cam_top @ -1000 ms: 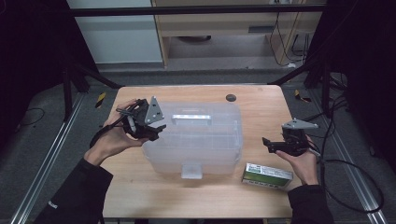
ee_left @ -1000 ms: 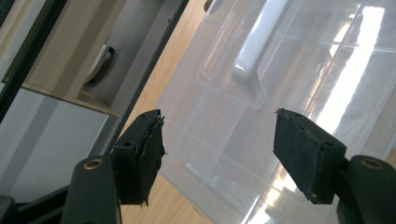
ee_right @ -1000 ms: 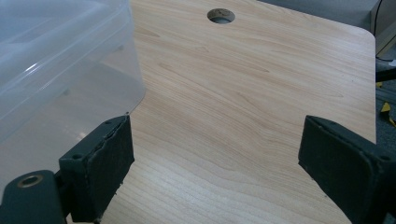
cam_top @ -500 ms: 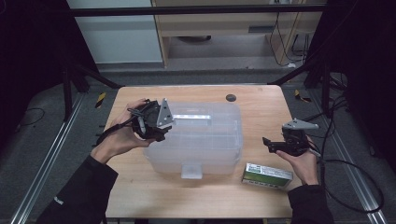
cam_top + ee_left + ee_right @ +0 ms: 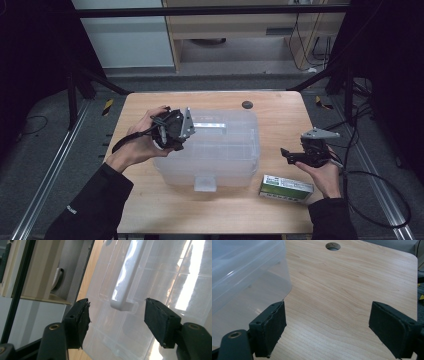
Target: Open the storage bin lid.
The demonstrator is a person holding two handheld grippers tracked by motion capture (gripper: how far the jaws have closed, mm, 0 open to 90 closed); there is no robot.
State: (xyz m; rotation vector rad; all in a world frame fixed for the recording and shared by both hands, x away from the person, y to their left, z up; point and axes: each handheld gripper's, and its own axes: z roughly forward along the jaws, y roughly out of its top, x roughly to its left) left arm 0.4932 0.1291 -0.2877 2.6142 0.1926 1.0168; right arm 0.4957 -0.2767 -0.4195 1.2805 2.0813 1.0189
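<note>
High view, left to right: the left gripper (image 5: 186, 131) hangs over the left end of the clear plastic storage box (image 5: 220, 155) that sits mid-table with its lid on, then a small green-and-white carton (image 5: 286, 187) lies flat on the wooden table (image 5: 280, 120) just beside the box's front right corner, and the right gripper (image 5: 290, 155) is held above the table's right side, well apart from the box. In the left gripper view the jaws stand wide apart with the end of the lid's white handle (image 5: 125, 285) between them (not touching either pad), while in the right gripper view the jaws are likewise spread wide over bare wood, the box wall at their left and a round cable hole (image 5: 333, 246) far ahead.
</note>
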